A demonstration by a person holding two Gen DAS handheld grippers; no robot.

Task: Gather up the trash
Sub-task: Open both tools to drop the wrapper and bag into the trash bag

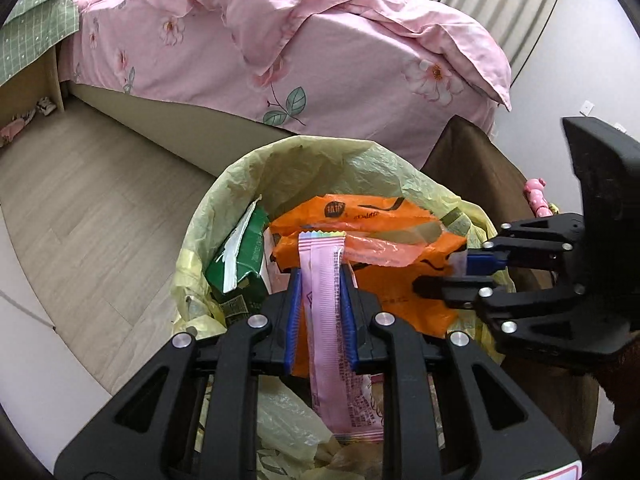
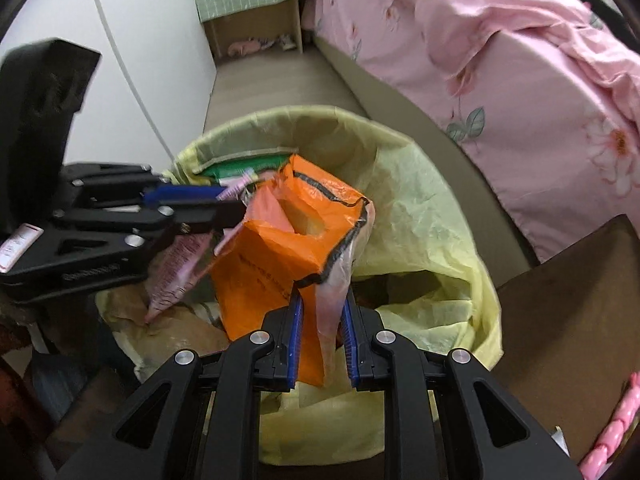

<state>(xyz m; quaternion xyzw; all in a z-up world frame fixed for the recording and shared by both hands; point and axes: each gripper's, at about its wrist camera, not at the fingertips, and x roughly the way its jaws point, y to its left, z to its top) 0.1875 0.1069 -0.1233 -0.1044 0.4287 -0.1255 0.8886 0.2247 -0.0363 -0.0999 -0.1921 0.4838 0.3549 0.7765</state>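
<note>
Two items are held over the bin (image 2: pixel 460 184), unreleased: a wrapper (image 1: pixel 324 312) pinched in the left gripper (image 1: pixel 320 316), an orange bag (image 2: pixel 280 256) in the right gripper (image 2: pixel 322 336).

i see a pale yellow bin liner (image 1: pixel 224 216), an orange bag (image 2: pixel 256 264) edged in black, a pink ribbed wrapper (image 1: pixel 324 320), a green carton (image 1: pixel 240 256), and pink floral bedding (image 1: pixel 320 52).

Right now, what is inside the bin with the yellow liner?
Visible in the yellow-lined bin: green carton and crumpled bags. The held orange bag and pink wrapper cover the rest.
</note>
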